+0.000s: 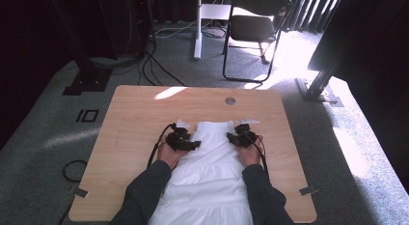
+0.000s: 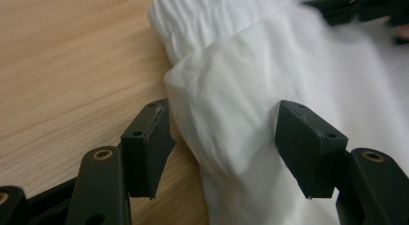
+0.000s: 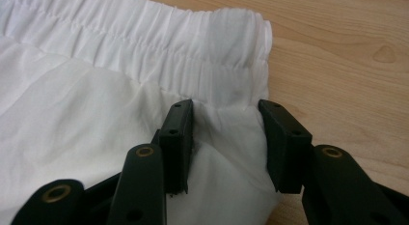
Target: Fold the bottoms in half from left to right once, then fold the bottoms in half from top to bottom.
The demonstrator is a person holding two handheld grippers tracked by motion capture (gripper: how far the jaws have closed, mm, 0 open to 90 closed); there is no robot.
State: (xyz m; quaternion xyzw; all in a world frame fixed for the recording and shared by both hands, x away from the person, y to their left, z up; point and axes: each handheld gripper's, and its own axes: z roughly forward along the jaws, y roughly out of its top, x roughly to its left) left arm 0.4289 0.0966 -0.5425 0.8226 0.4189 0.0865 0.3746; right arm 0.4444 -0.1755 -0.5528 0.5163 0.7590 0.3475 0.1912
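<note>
White cotton fabric, a gathered skirt (image 1: 208, 172) with an elastic waistband, is lying flat along the middle of the light wooden worktop (image 1: 130, 119), its waistband toward the far edge and its hem running off the near edge between the person's dark sleeves.

The left hand-held gripper (image 1: 185, 142) is sitting at the skirt's left edge just below the waistband. In the left gripper view its jaws are standing well apart, one over bare wood and the other over the cloth, with a raised fold of the skirt (image 2: 231, 109) lying between them; the pads are not pressing on it, so nothing is being gripped.

The right hand-held gripper (image 1: 241, 137) is resting at the skirt's right edge, level with the left one. In the right gripper view its jaws are straddling the corner of fabric just below the waistband (image 3: 159, 46). A bunch of cloth is filling the gap between them and the left pad is touching it, but whether the pads are actually pinching it I cannot tell.

A black folding chair (image 1: 253, 27) is standing on the grey carpet beyond the worktop.
</note>
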